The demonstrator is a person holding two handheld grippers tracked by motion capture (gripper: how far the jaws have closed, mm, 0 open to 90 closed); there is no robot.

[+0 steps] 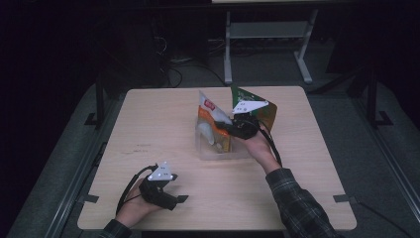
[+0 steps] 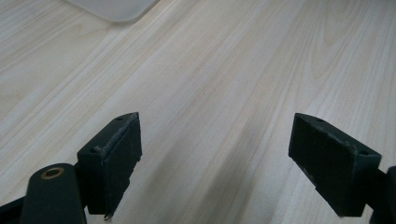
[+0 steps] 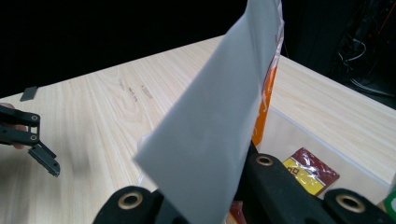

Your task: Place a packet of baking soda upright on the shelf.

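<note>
Bin point(image 1: 208, 154) w/ snack packets; right claw point(image 1: 225, 130) clamped on pouch point(image 1: 210, 121); left claw point(image 1: 179, 199) wide, empty.

Orange-and-white snack pouch point(image 1: 212, 124), flat, plain grey back face point(image 3: 210, 140), stands tilted upright inside the clear plastic bin point(image 1: 237, 153), near its left wall.
</note>
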